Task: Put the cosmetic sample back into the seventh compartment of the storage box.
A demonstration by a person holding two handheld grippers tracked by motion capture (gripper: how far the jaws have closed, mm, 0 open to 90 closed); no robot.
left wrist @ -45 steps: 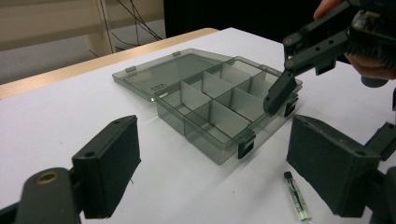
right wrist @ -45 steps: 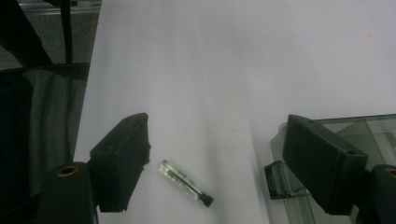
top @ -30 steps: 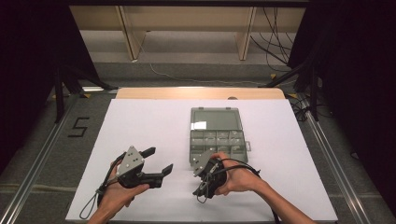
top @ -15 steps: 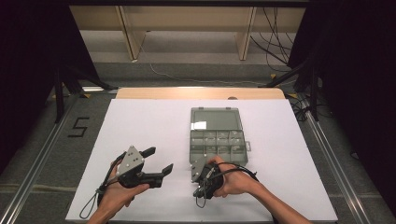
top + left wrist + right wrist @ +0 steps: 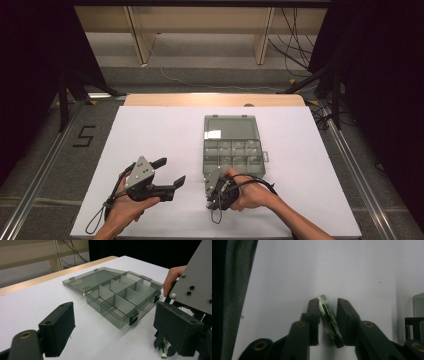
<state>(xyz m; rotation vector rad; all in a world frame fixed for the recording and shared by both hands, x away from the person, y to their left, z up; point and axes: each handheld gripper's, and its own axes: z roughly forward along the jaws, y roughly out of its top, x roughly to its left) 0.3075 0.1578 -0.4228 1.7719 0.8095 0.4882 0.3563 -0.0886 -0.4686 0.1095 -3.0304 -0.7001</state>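
A grey see-through compartment box (image 5: pixel 233 152) lies on the white table (image 5: pixel 150 130), its lid folded back flat. My right gripper (image 5: pixel 214 196) stands just in front of the box's near left corner, pointing down at the table. It is shut on a small clear greenish tube (image 5: pixel 329 317), which sits slanted between the fingers, its end at the table top. My left gripper (image 5: pixel 170 171) rests to the left of it, open with nothing between its fingers. From the left gripper (image 5: pixel 116 316), the box (image 5: pixel 125 297) lies ahead with bare compartments, and the tube (image 5: pixel 163 351) hangs under the other gripper.
A wooden strip (image 5: pixel 215 100) runs along the table's far edge, with shelving legs and cables on the floor behind. Metal rails (image 5: pixel 45 175) flank the table on both sides. A floor mark "5" (image 5: pixel 84 136) lies at the left.
The right hand and its gripper have shifted slightly toward the near edge of the table. The left gripper has stayed where it was.
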